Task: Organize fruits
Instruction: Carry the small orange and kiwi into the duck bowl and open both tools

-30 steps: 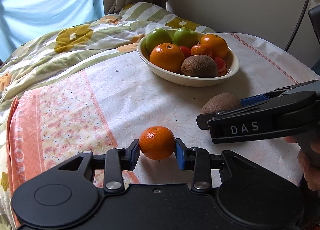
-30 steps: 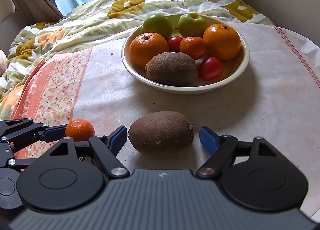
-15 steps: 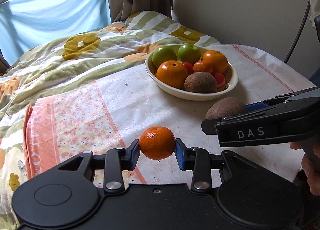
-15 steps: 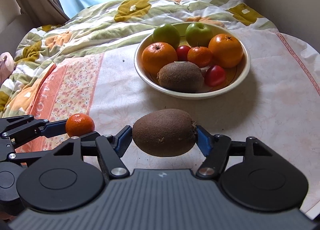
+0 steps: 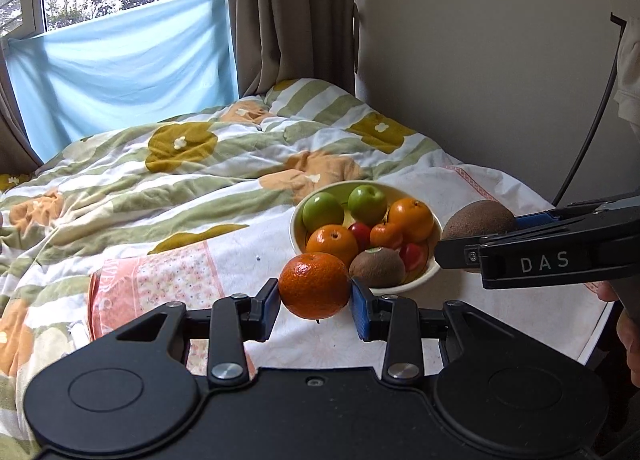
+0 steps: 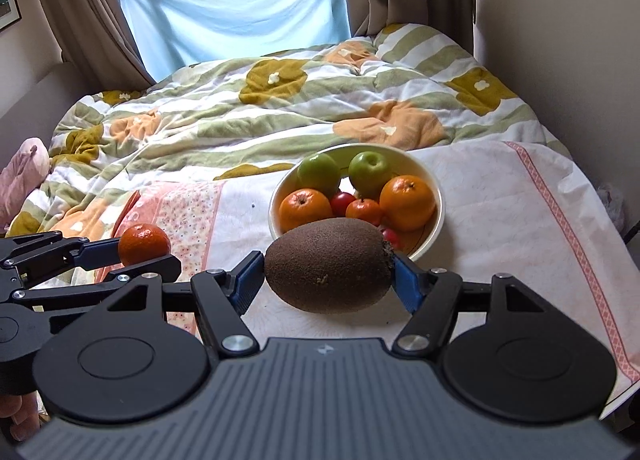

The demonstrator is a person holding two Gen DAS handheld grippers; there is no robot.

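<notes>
My left gripper (image 5: 315, 302) is shut on a small orange mandarin (image 5: 314, 286), held in the air in front of the cream fruit bowl (image 5: 418, 280). My right gripper (image 6: 328, 282) is shut on a brown kiwi (image 6: 328, 264), its blue pads pressing both ends, also lifted just in front of the bowl (image 6: 439, 216). The bowl holds two green apples, oranges, another kiwi (image 5: 376, 266) and small red fruits. In the left wrist view the right gripper (image 5: 480, 238) with its kiwi (image 5: 476, 220) hangs to the bowl's right. The right wrist view shows the left gripper (image 6: 140, 256) and mandarin (image 6: 144, 244) at left.
The bowl stands on a table under a white patterned cloth (image 6: 512, 220) with a pink border. Behind it lies a bed with a green, yellow and orange quilt (image 6: 260, 112). A wall (image 5: 480, 80) runs along the right; a window with blue fabric and curtains is at the back.
Both grippers rose from the tablecloth with their fruit. The right gripper's pads, apart around the kiwi a second ago, have shut on it. The bowl now sits lower and farther in view.
</notes>
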